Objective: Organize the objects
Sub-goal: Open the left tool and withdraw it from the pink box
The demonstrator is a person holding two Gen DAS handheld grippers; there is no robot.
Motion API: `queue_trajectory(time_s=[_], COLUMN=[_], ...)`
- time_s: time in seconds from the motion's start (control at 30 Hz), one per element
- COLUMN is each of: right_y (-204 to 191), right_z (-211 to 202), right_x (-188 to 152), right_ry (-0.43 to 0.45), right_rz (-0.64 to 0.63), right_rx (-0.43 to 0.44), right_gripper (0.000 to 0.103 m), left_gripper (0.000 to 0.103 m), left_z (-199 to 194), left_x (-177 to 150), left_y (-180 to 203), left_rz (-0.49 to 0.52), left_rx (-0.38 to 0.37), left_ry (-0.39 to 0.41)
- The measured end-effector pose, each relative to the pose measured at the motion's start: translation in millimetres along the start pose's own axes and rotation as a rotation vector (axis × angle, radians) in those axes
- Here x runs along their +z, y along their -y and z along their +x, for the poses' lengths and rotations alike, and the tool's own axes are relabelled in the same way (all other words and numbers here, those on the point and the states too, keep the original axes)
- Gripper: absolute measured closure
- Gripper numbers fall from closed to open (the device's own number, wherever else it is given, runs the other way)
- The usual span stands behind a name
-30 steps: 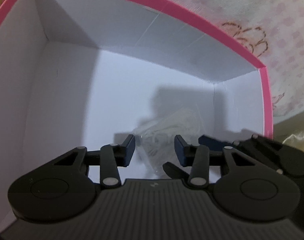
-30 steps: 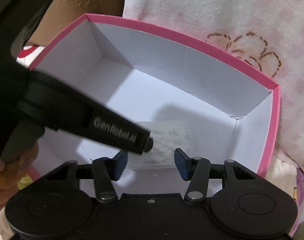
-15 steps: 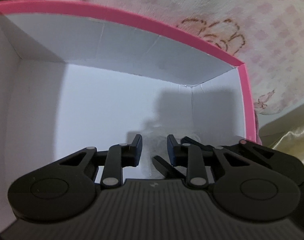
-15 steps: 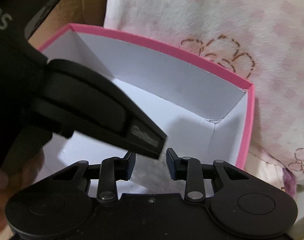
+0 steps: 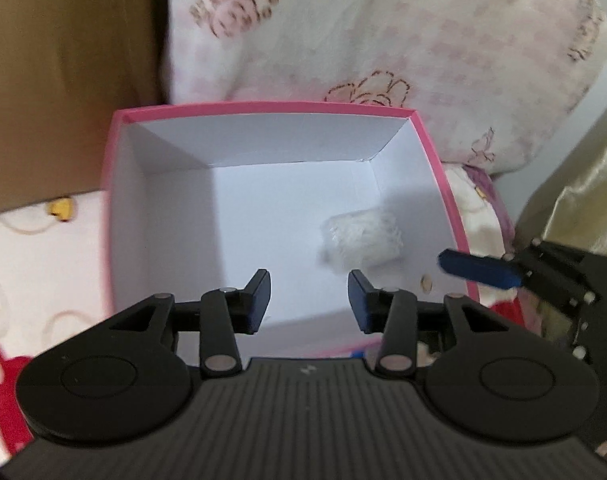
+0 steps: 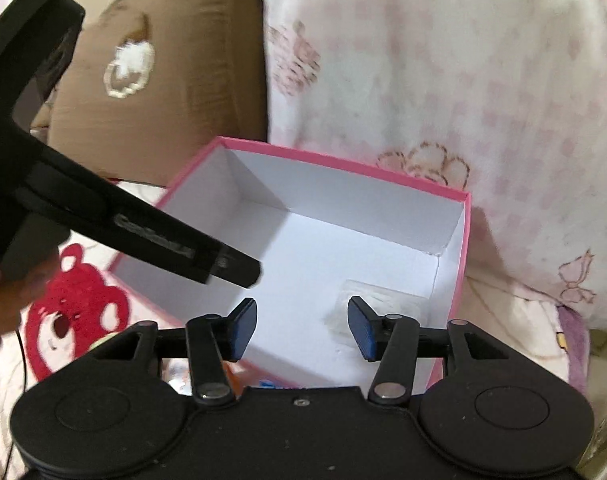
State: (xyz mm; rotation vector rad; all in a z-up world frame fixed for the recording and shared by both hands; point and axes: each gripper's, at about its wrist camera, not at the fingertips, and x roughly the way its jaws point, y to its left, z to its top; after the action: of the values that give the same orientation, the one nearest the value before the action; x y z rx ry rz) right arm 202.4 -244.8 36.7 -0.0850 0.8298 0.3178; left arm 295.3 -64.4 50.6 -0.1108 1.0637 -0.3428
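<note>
A pink box (image 5: 115,184) with a white inside stands open on the bedding; it also shows in the right wrist view (image 6: 465,240). A small clear plastic bag with white contents (image 5: 361,238) lies on the box floor near the right wall, also seen in the right wrist view (image 6: 379,300). My left gripper (image 5: 309,300) is open and empty, held above the box's near edge. My right gripper (image 6: 302,330) is open and empty above the near right part of the box. One blue finger of the right gripper (image 5: 479,268) shows over the box's right rim.
A pink floral blanket (image 5: 383,32) is bunched behind the box. A brown cushion (image 6: 143,60) lies at the back left. A sheet with a red bear print (image 6: 75,300) is under the box. Gold fabric (image 5: 583,184) is at the right.
Both grippers have pulled back and up out of the box, and their jaws have opened wider. The plastic bag stays on the box floor.
</note>
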Motion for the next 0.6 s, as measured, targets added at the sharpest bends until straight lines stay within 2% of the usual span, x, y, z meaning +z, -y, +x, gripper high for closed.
queue_trajectory(time_s=[0.17, 0.27, 0.37, 0.6], right_y=[-9, -23, -39, -77], right_z=[-28, -47, -69, -108], right_x=[3, 2, 0, -18], right_ry=[0.049, 0.070, 0.018, 0.009], right_rz=[-0.003, -0.014, -0.031, -0.022], right_rx=[-0.007, -0.015, -0.051, -0.045], right_gripper=[0.041, 0.034, 0.034, 0.034], left_gripper=[0.057, 0.053, 0.051, 0.048], left_z=[-61, -84, -105, -143], left_x=[-28, -43, -57, -94], left_y=[-10, -6, -7, -15], left_rz=[0.039, 0.081, 0.081, 0.122], left_rx=[-0.004, 0.009, -0.021, -0.026], left_ry=[0.000, 0.020, 0.013, 0.013])
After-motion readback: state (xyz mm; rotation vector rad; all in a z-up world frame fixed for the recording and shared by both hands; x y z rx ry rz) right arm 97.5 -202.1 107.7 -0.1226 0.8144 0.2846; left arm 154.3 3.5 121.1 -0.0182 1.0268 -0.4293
